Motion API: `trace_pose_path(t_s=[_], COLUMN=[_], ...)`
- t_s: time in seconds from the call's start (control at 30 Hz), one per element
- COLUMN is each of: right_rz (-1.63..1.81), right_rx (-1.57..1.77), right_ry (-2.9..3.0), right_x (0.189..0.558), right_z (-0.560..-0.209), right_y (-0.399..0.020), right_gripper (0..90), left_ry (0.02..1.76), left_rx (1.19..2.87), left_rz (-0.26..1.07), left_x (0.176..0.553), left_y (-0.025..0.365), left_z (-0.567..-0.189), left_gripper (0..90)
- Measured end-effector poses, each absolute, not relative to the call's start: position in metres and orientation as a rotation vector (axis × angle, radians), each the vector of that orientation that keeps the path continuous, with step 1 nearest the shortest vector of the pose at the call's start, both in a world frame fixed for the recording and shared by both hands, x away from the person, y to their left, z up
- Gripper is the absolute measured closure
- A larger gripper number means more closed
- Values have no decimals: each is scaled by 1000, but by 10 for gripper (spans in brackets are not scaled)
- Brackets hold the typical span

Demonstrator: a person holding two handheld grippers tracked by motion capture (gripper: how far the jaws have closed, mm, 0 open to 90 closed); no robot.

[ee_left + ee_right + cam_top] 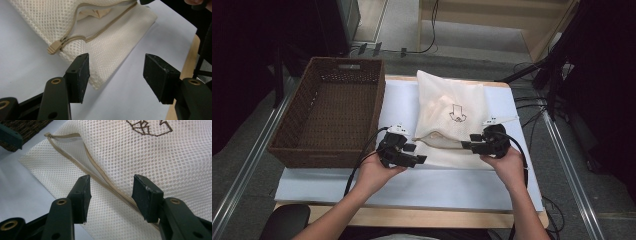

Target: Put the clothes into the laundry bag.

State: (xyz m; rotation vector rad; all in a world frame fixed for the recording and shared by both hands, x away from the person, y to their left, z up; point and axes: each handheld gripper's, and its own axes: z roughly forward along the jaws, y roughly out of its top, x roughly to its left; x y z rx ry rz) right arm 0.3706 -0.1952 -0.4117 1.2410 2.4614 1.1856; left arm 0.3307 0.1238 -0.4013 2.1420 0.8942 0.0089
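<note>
While the mesh bag lies mid-worktop beside the basket, both grippers, left and right, flank its near edge. Left gripper view: fingers spread, nothing between, zip pull close. Right gripper view: fingers spread astride the open zip. Looks light and floppy; pinch the firmer zip hem.

The mesh laundry bag is cream, dotted with fine holes, with a tan zipper and a dark brown outline motif; the wicker basket is dark brown; the table cover is pale blue-white. Both grippers' jaws are black.
</note>
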Motion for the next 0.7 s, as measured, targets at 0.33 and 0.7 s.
trace_pose_path(t_s=[0.33, 0.7], right_rz=[1187, 1188], right_rx=[1254, 1299], right_ry=[2412, 2355], right_x=[373, 380], right_z=[-412, -420], right_y=[-207, -221], right_gripper=[440, 372], left_ry=[848, 826], left_rx=[2166, 2164], left_rz=[1, 11], left_x=[328, 329], left_y=[121, 123], left_z=[-401, -405], left_gripper=[373, 371])
